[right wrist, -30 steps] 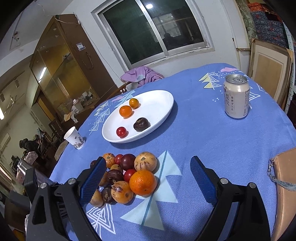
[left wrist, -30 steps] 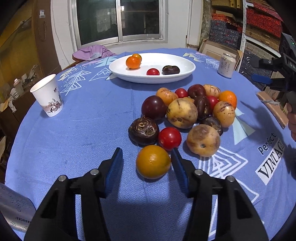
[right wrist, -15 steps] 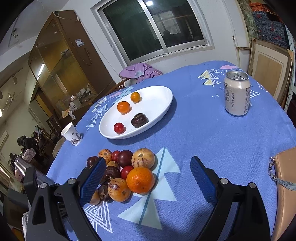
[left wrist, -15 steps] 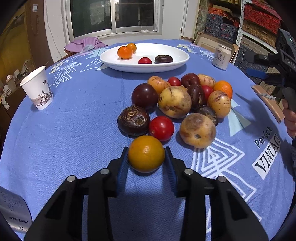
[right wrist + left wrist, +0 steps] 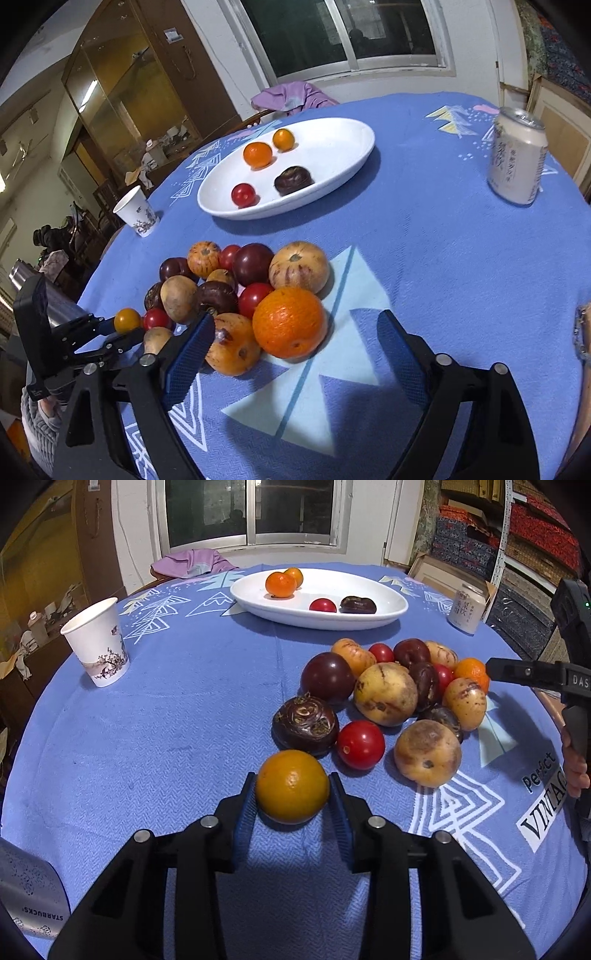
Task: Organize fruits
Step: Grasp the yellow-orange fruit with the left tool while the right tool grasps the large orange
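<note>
The left gripper [image 5: 291,797] had its jaws clenched on a small yellow-orange fruit [image 5: 292,786], both blue pads pressed to its sides, at the near edge of the fruit pile [image 5: 384,694] on the blue-clothed bench [image 5: 166,720]. The fruit sat just beside a dark ridged fruit [image 5: 305,720] and a red tomato [image 5: 360,744].

The right gripper [image 5: 295,354] had its jaws closing around a large orange [image 5: 290,323], which lay between them at the near right of the pile; the pads were not yet pressing on it. A speckled tan fruit [image 5: 232,343] touched the orange's left side.

Farther off, a white oval plate [image 5: 332,155] held two small oranges, a tomato and a dark fruit. A paper cup [image 5: 98,642] stood far left, a drink can [image 5: 517,158] far right.
</note>
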The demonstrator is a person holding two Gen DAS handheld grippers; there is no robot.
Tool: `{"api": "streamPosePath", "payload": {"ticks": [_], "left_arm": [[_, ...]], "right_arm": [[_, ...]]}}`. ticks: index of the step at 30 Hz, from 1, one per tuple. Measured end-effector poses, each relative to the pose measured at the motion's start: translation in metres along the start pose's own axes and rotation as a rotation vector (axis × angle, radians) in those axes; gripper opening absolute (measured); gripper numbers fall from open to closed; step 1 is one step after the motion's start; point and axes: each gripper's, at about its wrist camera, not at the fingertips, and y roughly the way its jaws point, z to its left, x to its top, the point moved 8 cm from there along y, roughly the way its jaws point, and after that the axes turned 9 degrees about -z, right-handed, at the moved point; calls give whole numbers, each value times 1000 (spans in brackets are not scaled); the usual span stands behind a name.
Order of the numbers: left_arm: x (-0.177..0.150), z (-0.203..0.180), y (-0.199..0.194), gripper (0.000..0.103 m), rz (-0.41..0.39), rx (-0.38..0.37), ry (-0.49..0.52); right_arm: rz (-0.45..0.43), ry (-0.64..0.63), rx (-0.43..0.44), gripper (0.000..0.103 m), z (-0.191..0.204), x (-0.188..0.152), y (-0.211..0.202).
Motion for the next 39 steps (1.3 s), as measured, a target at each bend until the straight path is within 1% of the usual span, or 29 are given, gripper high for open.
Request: {"api": "streamPosePath", "payload": {"ticks": [3,5,7,8,9,10,21,26,29,31,35,39], "left_arm": [[-1,1,1,38,2,-3,-3],[-1,1,1,38,2,-2,-1],[0,1,1,38,2,0,1],[-1,1,1,38,2,0,2],[0,1,1,38,2,0,2],[-1,1,1,38,2,0,1],[-2,1,2,38,6,-3,-4],[-1,0,1,38,-3,-10,-4],[0,-1,0,38,-10,-9,2],[0,-2,-1,38,-12,-10,-3],[3,1,-3,38,-27,1,-11],[13,4,-9,38,-63,14,-14]], "right_arm": [[26,56,36,73,-3,-4,7],[27,88,49,71,-6,-4,9],[29,97,52,59,-7,-4,9],[33,104,60,56,-7,-4,10],[35,108,64,50,-7,-5,11],[34,107,62,49,-7,-5,11],[37,98,60,48,-5,-6,8],[-10,90,31,48,-12,4,-3],[2,86,6,48,-18,2,1],[15,85,8,48,-18,-1,5],[11,78,9,48,-16,-1,5],[-33,84,10,48,-17,7,-6]]}}
